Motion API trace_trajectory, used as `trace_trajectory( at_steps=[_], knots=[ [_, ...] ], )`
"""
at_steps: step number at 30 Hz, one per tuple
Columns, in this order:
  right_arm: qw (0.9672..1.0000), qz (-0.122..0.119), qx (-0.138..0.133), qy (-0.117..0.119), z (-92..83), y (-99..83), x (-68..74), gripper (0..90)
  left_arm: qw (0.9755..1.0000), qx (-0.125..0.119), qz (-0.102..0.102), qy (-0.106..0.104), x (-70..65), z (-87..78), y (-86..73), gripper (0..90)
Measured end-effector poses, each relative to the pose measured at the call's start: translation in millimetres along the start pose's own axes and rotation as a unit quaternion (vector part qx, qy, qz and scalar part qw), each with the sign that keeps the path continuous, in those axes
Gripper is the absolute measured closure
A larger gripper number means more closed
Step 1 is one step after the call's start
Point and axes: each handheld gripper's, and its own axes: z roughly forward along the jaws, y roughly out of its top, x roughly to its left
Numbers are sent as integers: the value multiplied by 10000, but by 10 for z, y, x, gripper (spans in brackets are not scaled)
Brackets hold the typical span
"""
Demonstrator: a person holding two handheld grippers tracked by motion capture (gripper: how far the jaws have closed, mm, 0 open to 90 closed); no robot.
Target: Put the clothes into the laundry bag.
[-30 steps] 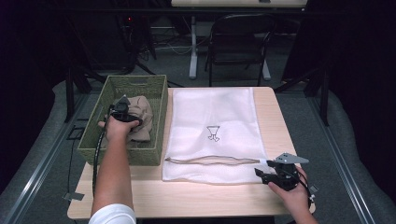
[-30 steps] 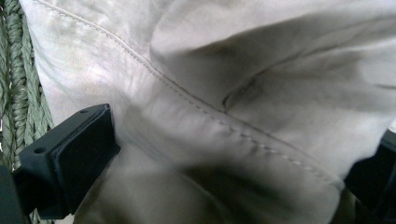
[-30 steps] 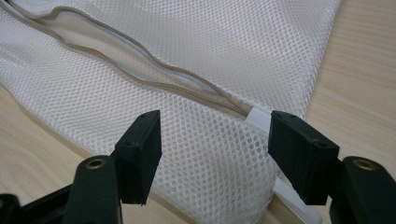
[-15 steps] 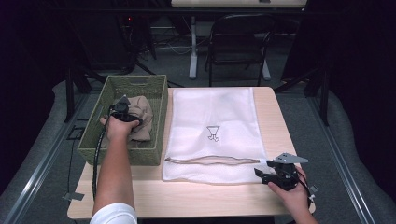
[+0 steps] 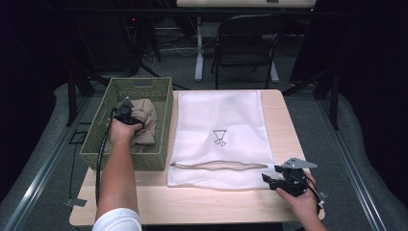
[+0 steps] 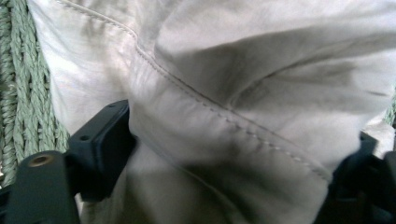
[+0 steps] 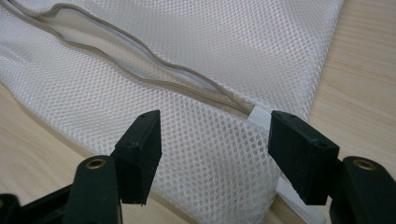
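The person's left gripper [image 5: 126, 111] is down inside the green woven basket [image 5: 161, 120], its jaws set either side of a fold of the beige garment [image 5: 146, 122] that lies bunched there. They have just been closing in on it; in the left gripper view the cloth [image 6: 224, 116], with its stitched seam, bulges between the two black jaws, and although it touches the left-hand pad, I can't tell that the pinch has bitten yet. So the step in hand looks like taking hold of the garment to lift it out. Across the worktop [image 5: 202, 204] the right gripper [image 5: 275, 179] waits at the near right corner of the white mesh laundry bag [image 5: 221, 115], which lies flat beside the basket. Its jaws stand apart, and in the right gripper view the bag's corner [image 7: 210, 154] lies between and just beyond them, with the end of the partly open zip [image 7: 154, 79] right ahead; neither pad presses on the mesh. To my eye, the next move calls for the left jaws to finish closing on a good thick fold, so the slack cloth doesn't slip, then a lift clear of the basket's rim. The right gripper will probably need to nip the edge beside the zip and raise it, since the mouth lies nearly flat.
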Motion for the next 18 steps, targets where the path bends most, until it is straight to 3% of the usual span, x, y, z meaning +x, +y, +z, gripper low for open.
trace_trajectory(
  at_steps=[5,9,18],
  knots=[
    [10000,-16,-6,25,1,1,2,347,10000,-15,65,44,-5,-34,1,332],
    [10000,-5,11,23,-6,0,-7,348,9999,-8,131,90,-5,-72,4,481],
    [10000,5,-16,-13,-25,-2,-29,348,10000,11,0,-51,73,-147,15,575]
  ],
)
